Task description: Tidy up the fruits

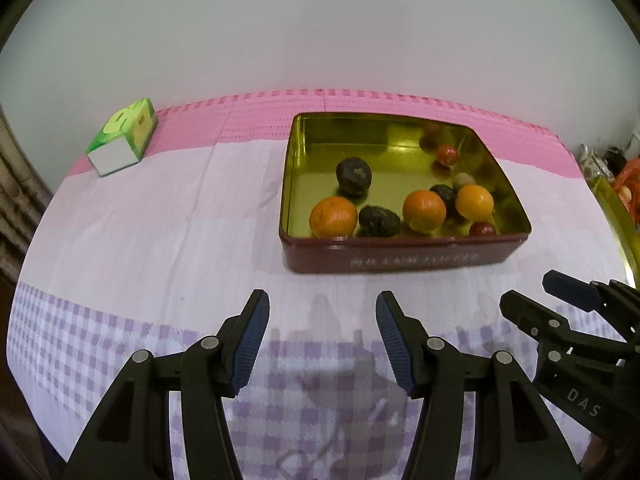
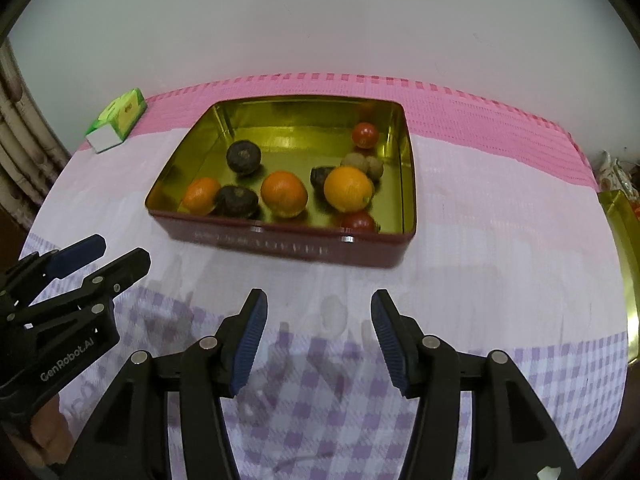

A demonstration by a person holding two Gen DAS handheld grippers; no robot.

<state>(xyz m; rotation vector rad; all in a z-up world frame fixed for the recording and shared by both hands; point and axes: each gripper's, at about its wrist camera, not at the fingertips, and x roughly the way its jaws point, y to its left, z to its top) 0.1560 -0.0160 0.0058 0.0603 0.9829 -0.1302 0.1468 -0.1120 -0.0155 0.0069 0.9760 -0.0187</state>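
A dark red tin (image 1: 400,258) (image 2: 288,246) with a gold inside stands on the table ahead. It holds three oranges (image 1: 333,216) (image 2: 283,193), dark wrinkled fruits (image 1: 353,176) (image 2: 243,156), small red fruits (image 1: 446,154) (image 2: 365,134) and brownish round ones (image 2: 368,164). My left gripper (image 1: 322,304) is open and empty, above the cloth in front of the tin. My right gripper (image 2: 318,302) is open and empty too, beside it to the right. Each shows in the other's view: the right gripper (image 1: 536,296) and the left gripper (image 2: 116,252).
A green and white box (image 1: 122,138) (image 2: 116,120) lies at the far left by the wall. A second gold tin (image 1: 618,216) (image 2: 624,264) sits at the table's right edge. The cloth is pink at the back and purple checked at the front.
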